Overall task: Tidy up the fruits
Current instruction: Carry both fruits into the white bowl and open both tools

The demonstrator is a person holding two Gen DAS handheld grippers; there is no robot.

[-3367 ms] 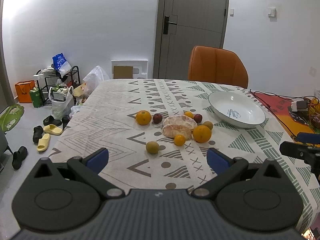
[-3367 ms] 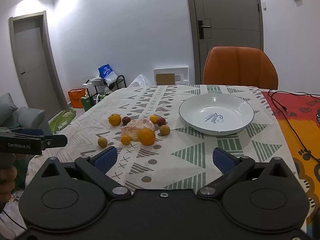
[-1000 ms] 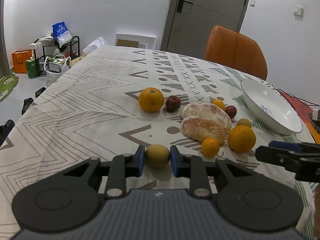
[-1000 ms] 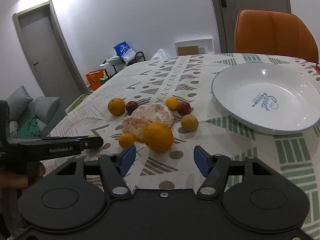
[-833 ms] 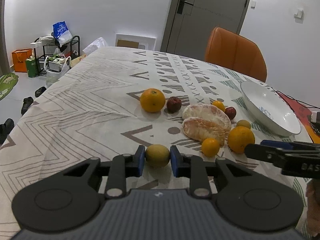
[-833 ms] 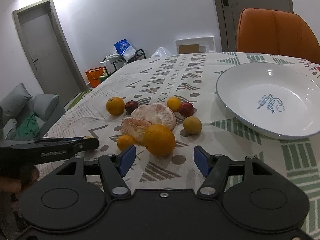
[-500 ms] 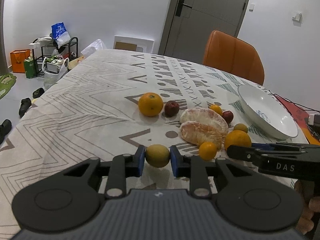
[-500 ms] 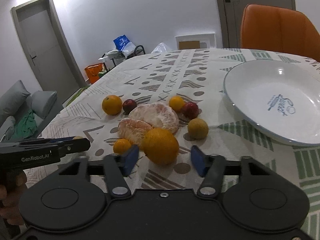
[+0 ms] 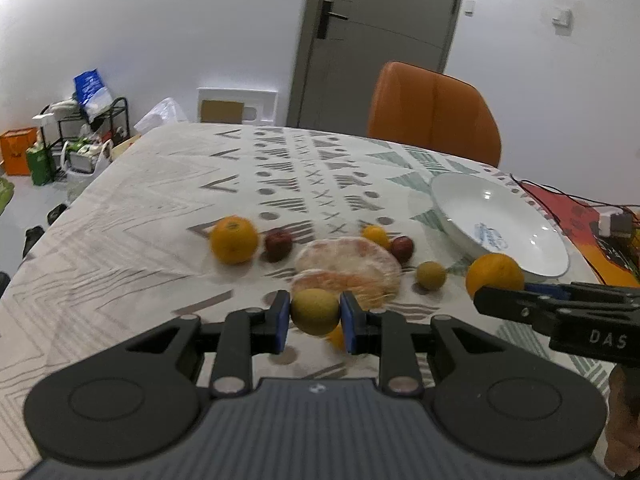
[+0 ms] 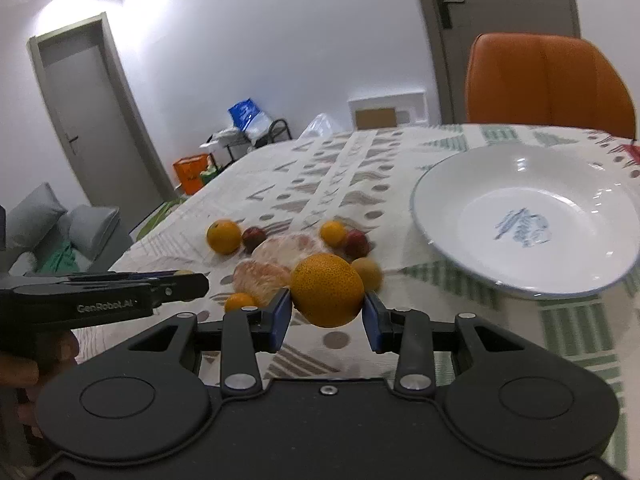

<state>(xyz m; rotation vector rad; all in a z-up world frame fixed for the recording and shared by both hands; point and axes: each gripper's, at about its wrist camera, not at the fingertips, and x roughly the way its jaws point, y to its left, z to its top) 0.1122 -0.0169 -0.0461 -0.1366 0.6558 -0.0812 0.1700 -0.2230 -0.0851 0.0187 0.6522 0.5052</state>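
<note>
Left claw [image 9: 315,317]: clamped on small yellow-green fruit [image 9: 315,311], lifted above table [image 9: 132,216].
Right claw [image 10: 327,309]: closing, pads against large orange [image 10: 327,295].
White bowl [image 10: 524,184]: 2 o'clock of large orange.

Each gripper, the left gripper [image 9: 315,317] and the right gripper [image 10: 326,309], is built in matte black, with two broad rounded housings bearing raised discs and a ribbed grey-black panel between them. Angular black link arms are fastened with round silver screws, and the fingers are tipped with blue pads [image 9: 282,316]. White lettering is printed along the sides: "DAS" on the right gripper, "GenRobot.AI" on the left gripper.
</note>
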